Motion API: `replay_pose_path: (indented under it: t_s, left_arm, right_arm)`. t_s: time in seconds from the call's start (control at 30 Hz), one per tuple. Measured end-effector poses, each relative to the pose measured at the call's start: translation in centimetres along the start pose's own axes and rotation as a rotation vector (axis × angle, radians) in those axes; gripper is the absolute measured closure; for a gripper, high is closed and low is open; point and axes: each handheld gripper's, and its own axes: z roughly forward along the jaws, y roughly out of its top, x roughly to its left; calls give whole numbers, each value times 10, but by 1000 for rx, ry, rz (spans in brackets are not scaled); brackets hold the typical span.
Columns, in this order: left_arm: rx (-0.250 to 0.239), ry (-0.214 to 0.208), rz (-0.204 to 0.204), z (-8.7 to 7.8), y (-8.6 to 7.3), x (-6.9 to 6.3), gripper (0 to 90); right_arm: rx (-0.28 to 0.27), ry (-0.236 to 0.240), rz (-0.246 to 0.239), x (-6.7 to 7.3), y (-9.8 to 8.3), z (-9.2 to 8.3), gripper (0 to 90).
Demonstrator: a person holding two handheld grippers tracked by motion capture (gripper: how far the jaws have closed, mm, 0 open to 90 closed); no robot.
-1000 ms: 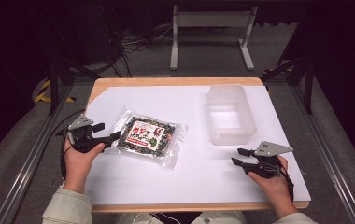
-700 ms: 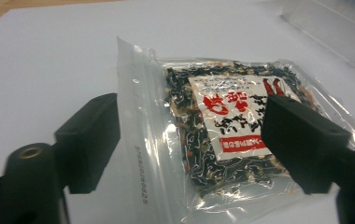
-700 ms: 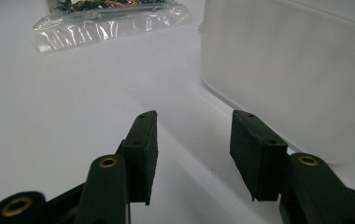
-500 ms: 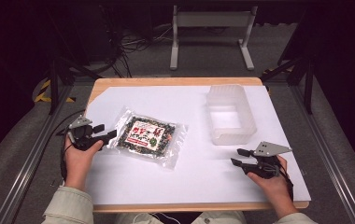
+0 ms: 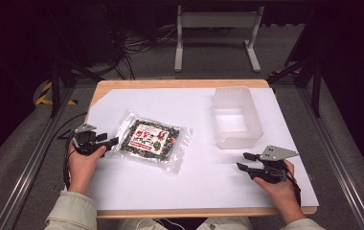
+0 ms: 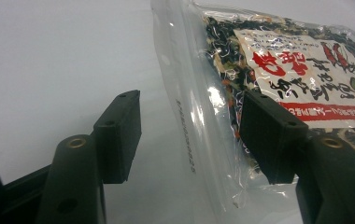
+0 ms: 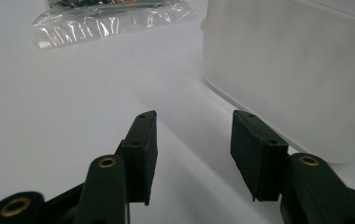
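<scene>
A clear plastic bag of dark dried food with a red-and-white label (image 5: pixel 153 139) lies flat on the white table sheet, left of centre. My left gripper (image 5: pixel 112 142) is low at the bag's left edge. In the left gripper view its jaws have just been closing, and the bag's clear sealed edge (image 6: pixel 189 121) lies between them. The pads (image 6: pixel 122 133) stand apart from the plastic, so my left gripper (image 6: pixel 192 100) is open. My right gripper (image 5: pixel 244 160) rests near the front right, open with nothing between its jaws (image 7: pixel 195 116).
A translucent white container (image 5: pixel 237 120) stands at the right rear of the sheet, just beyond my right gripper, and its wall (image 7: pixel 283 70) looms close in the right gripper view. The wooden table edge (image 5: pixel 180 84) runs along the back. Cables and a metal stand lie on the floor behind.
My left gripper has sunk toward the table at the bag's left edge and its jaws have narrowed around that edge. The right gripper has kept still.
</scene>
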Motion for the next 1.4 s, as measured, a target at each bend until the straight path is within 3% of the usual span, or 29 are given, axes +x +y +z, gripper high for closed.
replay_pose_path:
  t_s: [0.17, 0.3, 0.53, 0.63, 0.7, 0.83, 1.0, 1.23, 1.33, 1.4]
  left_arm:
    - [48, -12, -22, 5, -4, 1, 404]
    - [57, -16, -28, 5, -4, 0, 405]
    - [85, -40, -1, 7, -4, -6, 458]
    - [98, -56, -29, 6, -4, -8, 472]
    - [100, -77, -49, 6, -5, -7, 540]
    - [98, -76, -56, 5, -5, -8, 603]
    - [103, -76, -40, 4, -4, -14, 749]
    - [93, -106, -76, 4, -6, -11, 792]
    - [71, -94, -80, 3, -7, -12, 807]
    - [76, -82, -68, 2, -5, -12, 866]
  right_arm:
    - [3, 2, -2, 0, 0, 0, 506]
    - [4, 4, -4, 0, 0, 1, 504]
    - [7, 7, -4, 0, 0, 1, 499]
    - [7, 8, -4, 0, 0, 1, 497]
    - [5, 9, -5, 0, 0, 1, 495]
    - [6, 11, -7, 1, 0, 2, 493]
    - [6, 13, -7, 1, 0, 2, 491]
    - [5, 18, -9, 1, 1, 3, 487]
    - [4, 20, -10, 2, 1, 3, 485]
    - [3, 20, -10, 2, 1, 3, 485]
